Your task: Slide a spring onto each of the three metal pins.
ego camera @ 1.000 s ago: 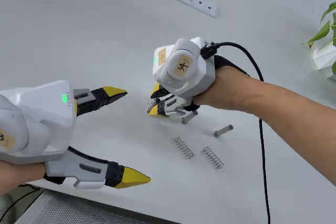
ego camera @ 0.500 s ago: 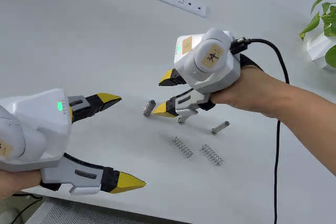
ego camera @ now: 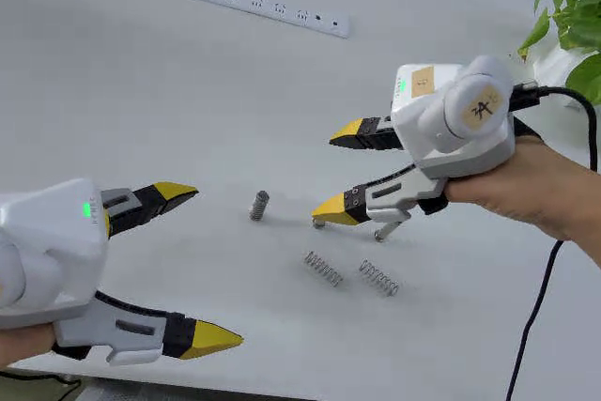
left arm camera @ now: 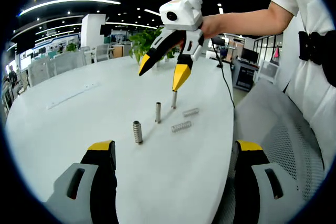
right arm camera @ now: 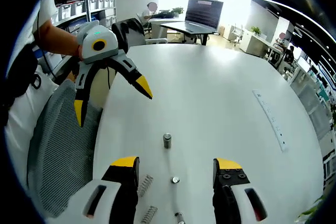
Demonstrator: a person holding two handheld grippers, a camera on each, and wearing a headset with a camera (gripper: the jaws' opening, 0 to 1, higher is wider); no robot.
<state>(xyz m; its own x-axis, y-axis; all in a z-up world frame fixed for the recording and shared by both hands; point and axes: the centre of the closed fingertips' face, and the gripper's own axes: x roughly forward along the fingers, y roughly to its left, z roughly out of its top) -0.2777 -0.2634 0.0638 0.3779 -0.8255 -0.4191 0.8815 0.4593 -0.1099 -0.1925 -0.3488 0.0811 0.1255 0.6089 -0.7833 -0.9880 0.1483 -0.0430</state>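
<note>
The right gripper (ego camera: 331, 176), held in a hand (ego camera: 512, 180), stands wide open and holds nothing. Its jaws, black with yellow tips, point left over the white worktop (ego camera: 141, 91). The lower jaw tip sits right at the top of a bare upright metal pin (ego camera: 319, 223); contact cannot be confirmed. A second bare metal pin (ego camera: 380, 232) stands just beside the first, partly hidden under the gripper body. To the left of both, and apart from them, a third metal pin wearing a grey coiled spring (ego camera: 259, 205) stands upright and free.

A loose coiled steel spring (ego camera: 323, 269) and a second loose spring (ego camera: 378, 277) lie flat side by side near the pins, on the side toward the worktop's near edge.

The left gripper (ego camera: 199, 265) hovers over the near-left edge, jaws spread wide and empty, aimed toward the pins.

A black cable (ego camera: 554, 260) runs from the right gripper off the near edge. A white power strip (ego camera: 266, 5) lies well apart toward the far edge. A green leafy plant (ego camera: 568, 7) stands at the right edge.
</note>
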